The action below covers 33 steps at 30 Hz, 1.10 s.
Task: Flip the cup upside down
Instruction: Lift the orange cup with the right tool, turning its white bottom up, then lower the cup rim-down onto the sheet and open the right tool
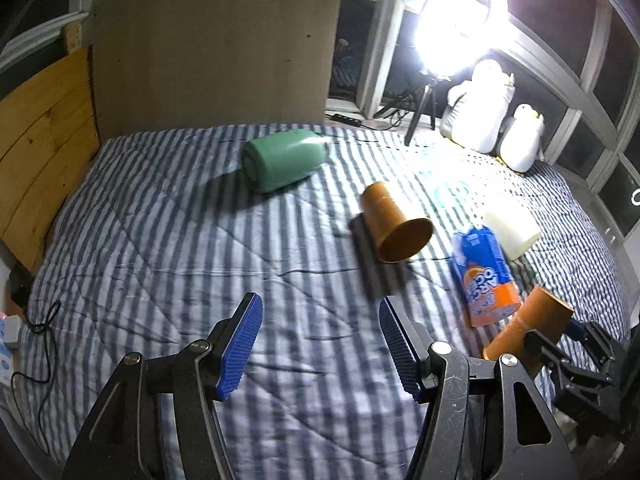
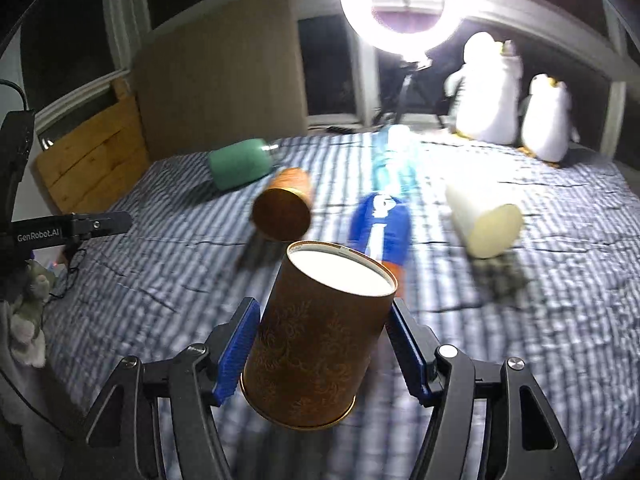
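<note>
My right gripper (image 2: 320, 344) is shut on a brown patterned cup (image 2: 316, 344), held above the striped bed with its closed white base turned up and away and its rim toward the camera. The same cup (image 1: 528, 328) shows at the right in the left wrist view, held by the right gripper (image 1: 560, 344). My left gripper (image 1: 320, 344) is open and empty above the bed. A second brown cup (image 1: 396, 222) lies on its side on the blanket, open mouth toward me; it also shows in the right wrist view (image 2: 284, 210).
On the striped blanket (image 1: 160, 220) lie a green mug (image 1: 284, 164) on its side, a blue and orange snack packet (image 1: 484, 276) and a white cup (image 1: 512, 228) on its side. A ring light (image 1: 460, 20) and plush penguins (image 1: 480, 108) stand behind. A cardboard panel (image 1: 216, 44) stands at the head.
</note>
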Tool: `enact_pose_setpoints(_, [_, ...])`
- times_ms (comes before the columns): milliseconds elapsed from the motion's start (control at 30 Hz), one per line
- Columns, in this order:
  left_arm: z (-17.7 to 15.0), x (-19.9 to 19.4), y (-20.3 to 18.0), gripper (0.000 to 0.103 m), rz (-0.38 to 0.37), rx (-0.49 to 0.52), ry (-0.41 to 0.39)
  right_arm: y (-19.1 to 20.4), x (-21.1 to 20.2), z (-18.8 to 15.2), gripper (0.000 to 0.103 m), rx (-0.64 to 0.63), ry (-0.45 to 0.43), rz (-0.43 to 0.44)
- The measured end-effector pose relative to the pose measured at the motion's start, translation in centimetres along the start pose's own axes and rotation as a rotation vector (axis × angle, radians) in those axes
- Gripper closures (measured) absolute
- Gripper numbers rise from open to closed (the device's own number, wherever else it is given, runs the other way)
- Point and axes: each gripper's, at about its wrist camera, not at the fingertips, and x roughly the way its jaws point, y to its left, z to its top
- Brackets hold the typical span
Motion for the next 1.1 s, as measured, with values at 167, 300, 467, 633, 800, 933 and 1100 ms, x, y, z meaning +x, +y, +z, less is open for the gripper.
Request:
enact_pose_setpoints(167, [-0.2, 0.3, -2.1, 0.039, -0.001, 0.012, -0.004, -2.6, -0.6, -0.1, 0.042, -0.010, -0.025, -0.036])
enact_pose_setpoints(300, [0.0, 0.7, -3.4, 0.039, 0.004, 0.023, -0.004, -3.9, -0.3, 0.2, 0.042, -0.032, -0.071, -0.083])
enact_pose_setpoints(467, [0.1, 0.6, -4.2, 0.039, 0.008, 0.031, -0.013, -4.6, 1.2, 0.6, 0.042, -0.140, -0.132, -0.191])
enact_pose_setpoints(633, [0.1, 0.8, -4.5, 0.039, 0.012, 0.028, -0.013, -5.3, 2.1, 0.7, 0.042, -0.213, -0.162, -0.253])
enact_pose_setpoints(800, [0.1, 1.1, -5.0, 0.039, 0.014, 0.029, -0.010, -5.6, 2.7, 0.4, 0.041, -0.227, -0.118, -0.225])
enact_pose_setpoints(933, [0.4, 1.1, -5.7, 0.039, 0.013, 0.041, -0.010, -5.5, 2.6, 0.1, 0.041, -0.216, -0.093, -0.180])
enact_pose_setpoints(1100, [0.3, 1.2, -6.5, 0.038, 0.002, 0.063, -0.005, -5.8, 1.9, -0.2, 0.030, -0.186, -0.083, -0.165])
